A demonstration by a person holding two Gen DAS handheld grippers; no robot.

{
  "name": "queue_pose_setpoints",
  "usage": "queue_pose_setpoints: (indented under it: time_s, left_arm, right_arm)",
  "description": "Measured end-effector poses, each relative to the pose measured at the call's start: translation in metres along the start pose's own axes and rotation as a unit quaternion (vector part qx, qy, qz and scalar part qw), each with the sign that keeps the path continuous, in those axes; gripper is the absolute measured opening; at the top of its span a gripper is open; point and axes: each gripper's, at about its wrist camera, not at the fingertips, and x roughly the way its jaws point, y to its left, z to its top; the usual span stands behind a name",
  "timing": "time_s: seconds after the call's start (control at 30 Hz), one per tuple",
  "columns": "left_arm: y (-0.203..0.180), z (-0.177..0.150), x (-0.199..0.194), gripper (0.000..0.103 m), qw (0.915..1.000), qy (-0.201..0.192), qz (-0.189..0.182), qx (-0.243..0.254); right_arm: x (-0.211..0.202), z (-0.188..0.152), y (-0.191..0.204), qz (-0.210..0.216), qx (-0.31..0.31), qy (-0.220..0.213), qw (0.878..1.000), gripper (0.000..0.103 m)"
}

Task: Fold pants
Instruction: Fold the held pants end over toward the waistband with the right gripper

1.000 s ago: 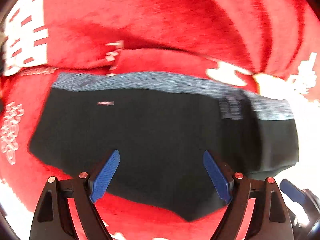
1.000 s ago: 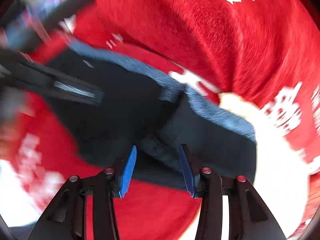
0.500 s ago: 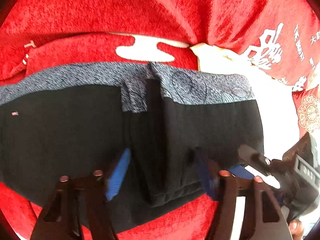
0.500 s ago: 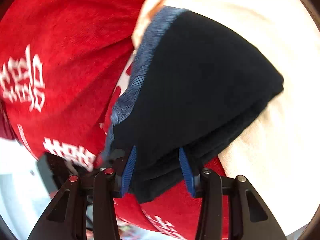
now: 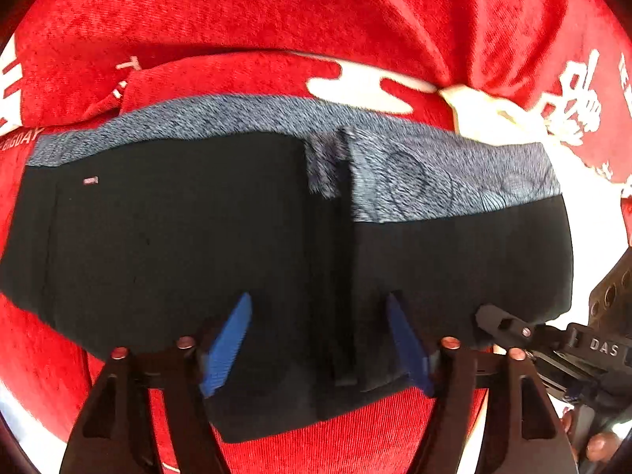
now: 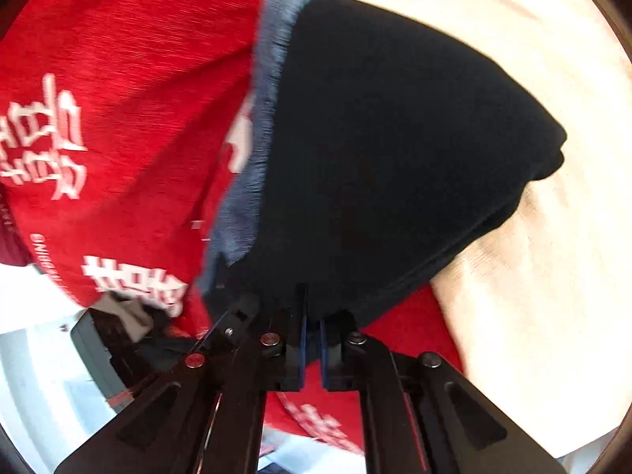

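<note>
The black pants with a grey speckled waistband (image 5: 166,245) lie folded on a red cloth with white letters (image 5: 276,19). The left gripper (image 5: 318,339) sits wide open over their near edge – holding nothing. The right gripper (image 6: 312,339) is pinched almost closed on the pants' edge, beside a cream cloth (image 6: 545,276).
</note>
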Motion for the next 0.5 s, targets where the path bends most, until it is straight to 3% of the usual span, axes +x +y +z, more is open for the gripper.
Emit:
queue_pose_setpoints:
  time_s: [0.1,0.13,0.2,0.3,0.4,0.5]
  left_arm:
    - [-0.002,0.004,-0.015,0.073,0.9996,-0.017,0.018,0.015]
    - [-0.004,0.005,-0.022,0.073,0.9992,-0.022,0.022,0.023]
    - [-0.008,0.009,-0.032,0.073,0.9987,-0.034,0.024,0.03]
    - [-0.024,0.021,-0.046,0.073,0.9971,-0.056,0.022,0.047]
    - [-0.054,0.039,-0.036,0.073,0.9958,-0.061,0.003,0.068]
    - [-0.083,0.051,-0.014,0.073,0.9939,-0.058,-0.01,0.093]
  right_arm:
    - [0.009,0.009,-0.003,0.004,-0.007,0.027,1.0,0.007]
    - [0.004,0.01,0.003,-0.002,-0.035,0.041,0.999,0.01]
    - [-0.015,0.009,0.022,-0.021,-0.107,0.055,0.993,0.034]
    - [-0.065,0.02,0.038,-0.004,-0.193,0.003,0.981,0.053]
    - [-0.097,0.055,0.032,-0.05,-0.205,-0.081,0.974,0.059]
    - [-0.082,0.103,0.003,-0.058,-0.158,-0.063,0.984,0.057]
